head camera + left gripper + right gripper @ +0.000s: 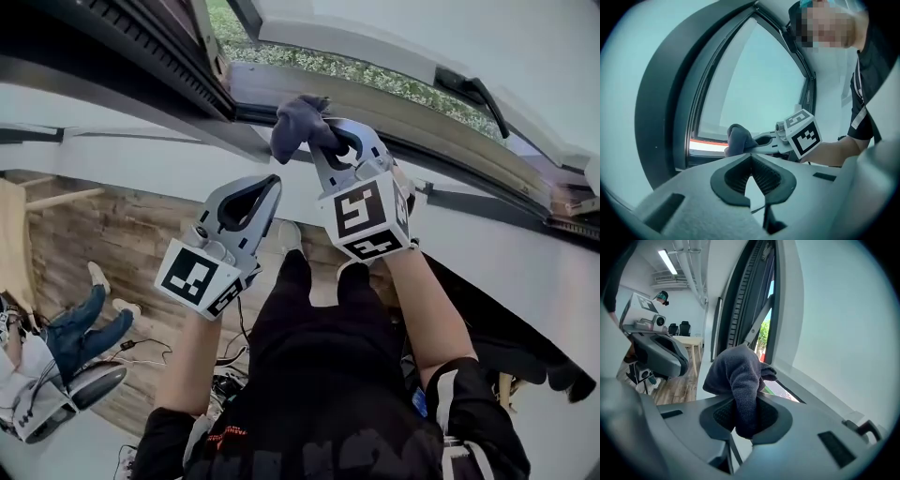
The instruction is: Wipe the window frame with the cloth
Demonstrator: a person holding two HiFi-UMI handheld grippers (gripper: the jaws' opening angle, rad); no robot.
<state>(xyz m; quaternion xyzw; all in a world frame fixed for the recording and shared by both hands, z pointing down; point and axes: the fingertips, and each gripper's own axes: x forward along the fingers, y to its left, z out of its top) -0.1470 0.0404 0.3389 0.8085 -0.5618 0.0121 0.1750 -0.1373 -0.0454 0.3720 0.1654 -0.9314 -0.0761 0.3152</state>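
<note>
A dark blue-grey cloth [298,124] is bunched in my right gripper [325,141], which is shut on it and holds it against the lower rail of the window frame [441,127]. In the right gripper view the cloth [739,376] hangs out between the jaws of the right gripper [745,401], beside the dark frame rail [750,296]. My left gripper [270,186] hovers below and to the left, shut and holding nothing. In the left gripper view, the left gripper [751,156] points at the cloth [738,140] and at the right gripper's marker cube [804,133].
The open sash [159,47] slants away at the upper left, and a window handle [473,89] sits at the upper right. Far below are a wooden floor [141,234], cables, and a person in jeans [84,328] at the lower left.
</note>
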